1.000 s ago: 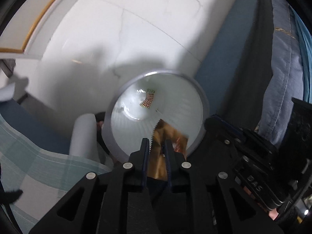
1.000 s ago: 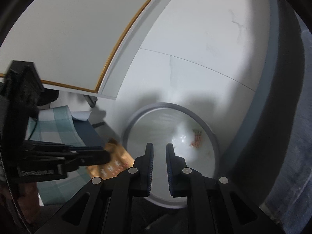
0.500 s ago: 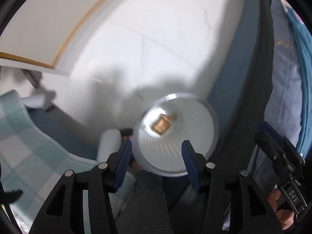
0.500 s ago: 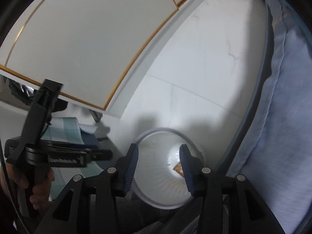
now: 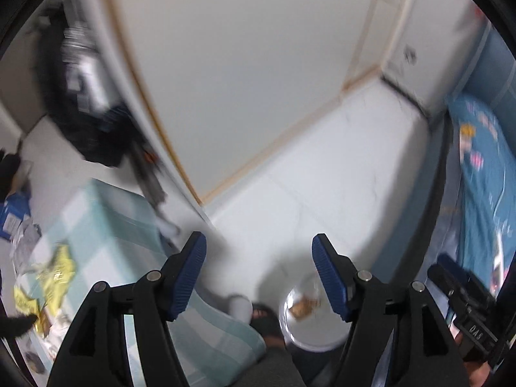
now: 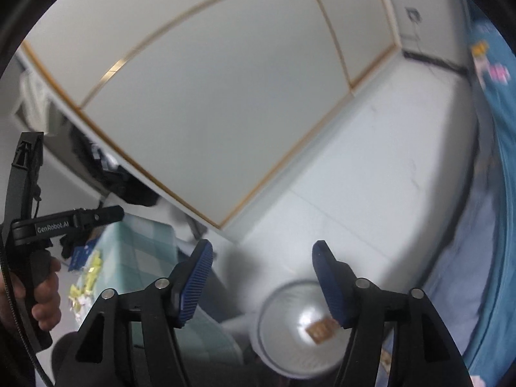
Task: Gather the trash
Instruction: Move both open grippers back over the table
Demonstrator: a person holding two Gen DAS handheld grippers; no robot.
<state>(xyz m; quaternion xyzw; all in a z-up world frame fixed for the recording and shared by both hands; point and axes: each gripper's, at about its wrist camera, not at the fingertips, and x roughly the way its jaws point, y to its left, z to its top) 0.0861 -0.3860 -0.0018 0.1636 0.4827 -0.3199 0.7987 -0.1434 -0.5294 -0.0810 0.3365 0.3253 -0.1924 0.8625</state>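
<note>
Both grippers have just been spreading, nothing between the pads: the left gripper and right gripper stand apart. Below and ahead of them, the brown wrapper lies inside the white bin. The left gripper's handle reads "GenRobot.AI"; yellow wrappers lie to its left.

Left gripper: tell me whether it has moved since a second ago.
Yes. The left gripper has pulled up and away from the white bin, now small below it; its jaws have just been opening, empty.
</note>
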